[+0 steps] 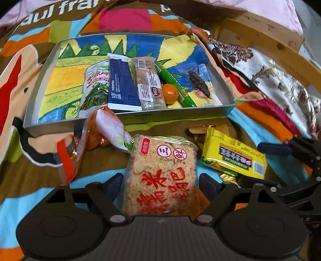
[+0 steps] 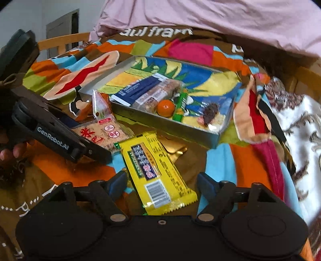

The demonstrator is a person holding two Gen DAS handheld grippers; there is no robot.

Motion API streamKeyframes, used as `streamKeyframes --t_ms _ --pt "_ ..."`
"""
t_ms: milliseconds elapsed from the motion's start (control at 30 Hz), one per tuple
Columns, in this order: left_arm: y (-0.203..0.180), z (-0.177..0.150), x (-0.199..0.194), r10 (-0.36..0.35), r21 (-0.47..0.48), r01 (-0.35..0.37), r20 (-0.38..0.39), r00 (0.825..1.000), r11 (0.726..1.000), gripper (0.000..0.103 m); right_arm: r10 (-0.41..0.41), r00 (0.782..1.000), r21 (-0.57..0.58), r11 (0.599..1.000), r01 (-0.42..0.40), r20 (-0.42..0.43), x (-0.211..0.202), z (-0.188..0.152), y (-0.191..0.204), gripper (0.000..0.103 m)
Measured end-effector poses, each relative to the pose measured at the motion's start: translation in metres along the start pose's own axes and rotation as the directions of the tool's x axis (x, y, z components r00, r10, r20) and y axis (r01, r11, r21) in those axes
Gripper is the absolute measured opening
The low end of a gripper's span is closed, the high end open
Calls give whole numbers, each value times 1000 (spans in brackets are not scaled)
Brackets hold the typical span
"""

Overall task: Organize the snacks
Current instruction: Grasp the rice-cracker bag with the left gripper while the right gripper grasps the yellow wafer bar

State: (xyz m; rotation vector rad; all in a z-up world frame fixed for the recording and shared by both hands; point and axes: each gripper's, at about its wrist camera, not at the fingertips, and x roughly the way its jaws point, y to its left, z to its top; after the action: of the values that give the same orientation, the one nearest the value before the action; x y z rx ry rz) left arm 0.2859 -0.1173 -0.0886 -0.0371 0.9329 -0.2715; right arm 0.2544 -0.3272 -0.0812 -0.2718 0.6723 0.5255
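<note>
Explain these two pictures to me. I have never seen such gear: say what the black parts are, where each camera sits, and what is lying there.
A person holds a two-fingered grasping tool in each hand, with a wide-angle camera on each looking along the fingers. One picture comes from the left tool, the other from the right tool. Below is a colourful blanket with a metal tray. In the tray are a mandarin, a blue packet and other snacks. A rice cracker pack sits between the left fingers; whether it is gripped is unclear. A yellow packet lies between the right fingers, which stand open and are not squeezing it.
</note>
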Motion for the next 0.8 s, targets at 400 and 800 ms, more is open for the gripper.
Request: streamKeyframes --t_ms 400,800 --pt "-7 -4 5 12 70 -13 13 1000 997 79 49 999 -1 999 -49 10 7 2 1 63" --pt "-9 -27 -19 20 34 -21 21 1000 999 76 -68 997 -99 993 63 -41 -12 0 28 59"
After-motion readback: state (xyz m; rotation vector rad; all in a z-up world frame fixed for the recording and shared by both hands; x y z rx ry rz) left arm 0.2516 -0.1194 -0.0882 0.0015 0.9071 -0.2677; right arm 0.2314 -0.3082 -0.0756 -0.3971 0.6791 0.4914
